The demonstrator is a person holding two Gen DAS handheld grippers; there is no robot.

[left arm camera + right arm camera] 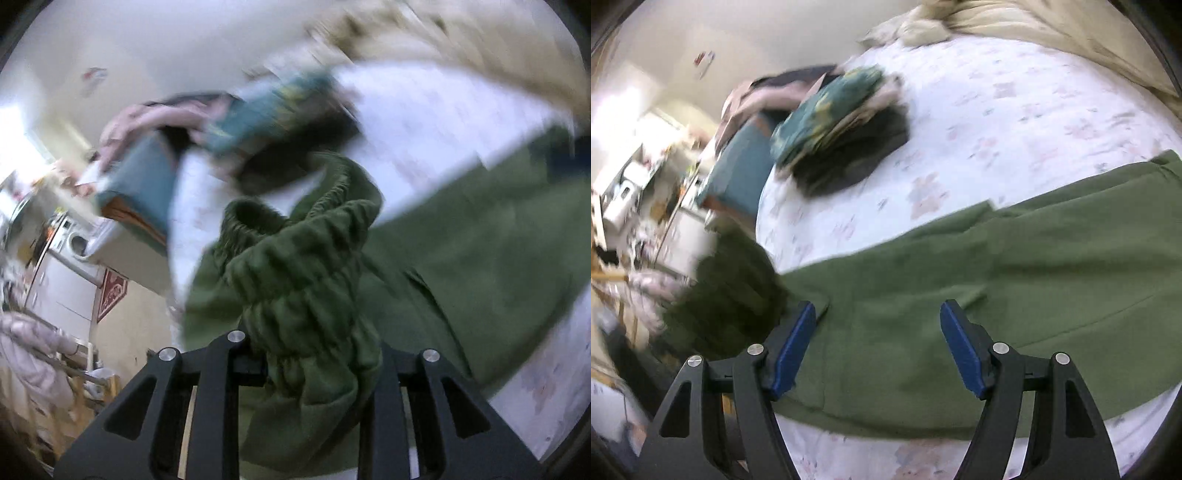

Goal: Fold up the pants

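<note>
Green pants (960, 266) lie spread across a white flowered bed sheet (1015, 122). In the left wrist view my left gripper (317, 369) is shut on the gathered elastic waistband (303, 280) and holds it bunched up off the bed; the legs (480, 240) trail to the right. My right gripper (877, 332) is open, its blue pads (792, 350) hovering just above the pants' upper part, empty. The lifted waistband shows as a dark blurred lump at the left of the right wrist view (727, 295).
A pile of folded clothes, teal and dark (842, 133), sits on the far left of the bed. A beige blanket (1052, 37) lies at the bed's far end. Cluttered furniture and a washing machine (74, 243) stand beyond the bed's left edge.
</note>
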